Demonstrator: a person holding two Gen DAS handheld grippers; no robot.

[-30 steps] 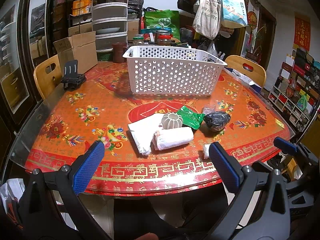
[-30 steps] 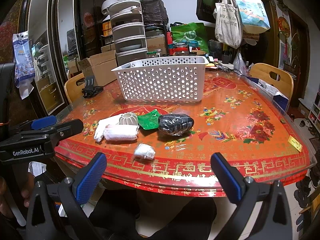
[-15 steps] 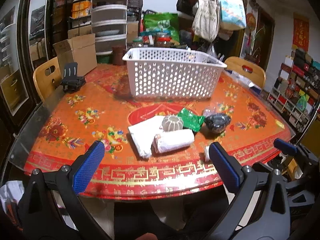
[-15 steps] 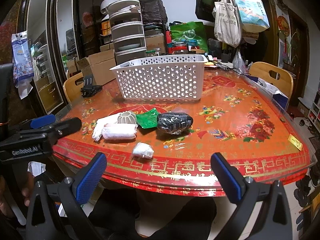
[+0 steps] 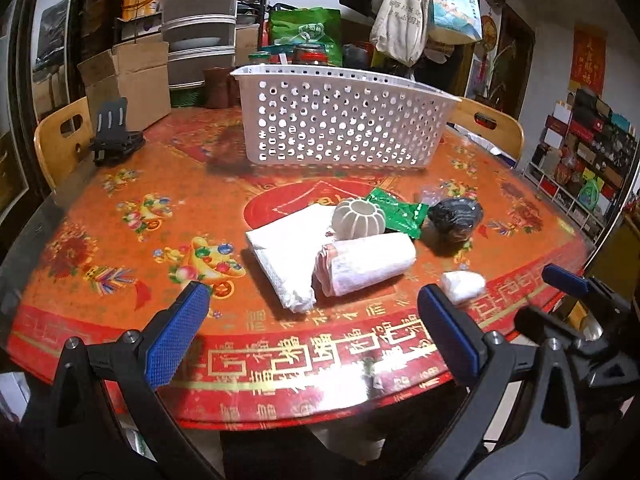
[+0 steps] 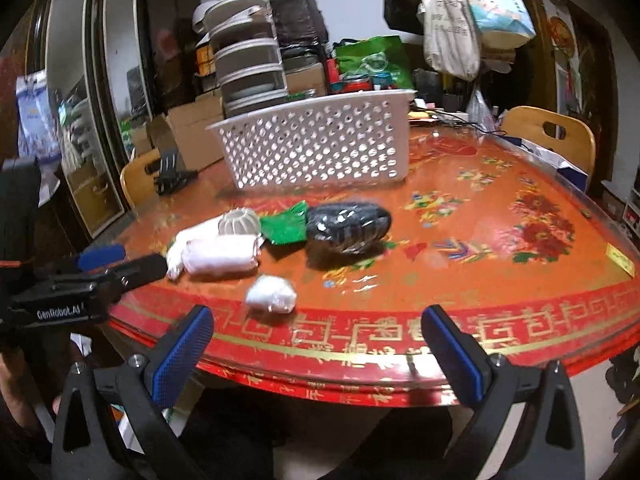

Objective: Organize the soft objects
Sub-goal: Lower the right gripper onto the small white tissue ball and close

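Opening moments at the red patterned table (image 5: 120, 216): I hold both claws just short of its near edge, nothing gathered yet. My left gripper (image 5: 312, 340) fills the bottom of its frame with its blue pads spread wide and nothing between them; my right gripper (image 6: 316, 350) sits the same way, jaws apart and empty. The soft things lie in a loose cluster at mid-frame — a flat white folded cloth (image 5: 288, 248), a rolled white towel (image 5: 366, 262) touching it, a ribbed pale pumpkin-shaped piece (image 5: 359, 218) just behind, a green packet (image 5: 396, 212) beside that, and a dark wrapped bundle (image 5: 456, 216) at centre right. A small white wad (image 6: 271, 294) sits alone near the table edge, closest to my right claw. The white perforated basket (image 5: 340, 128), upper centre, looks to be the destination; I cannot see what it holds.

I judge this the approach before a first pick. The next move calls for easing one claw forward over the lip, closing gently on a single item — the wad seems the easiest — and lifting it clear over the basket wall.

A black phone stand (image 5: 114, 136) at left is well clear. The tight cluster itself is the obstacle: neighbours may drag along.
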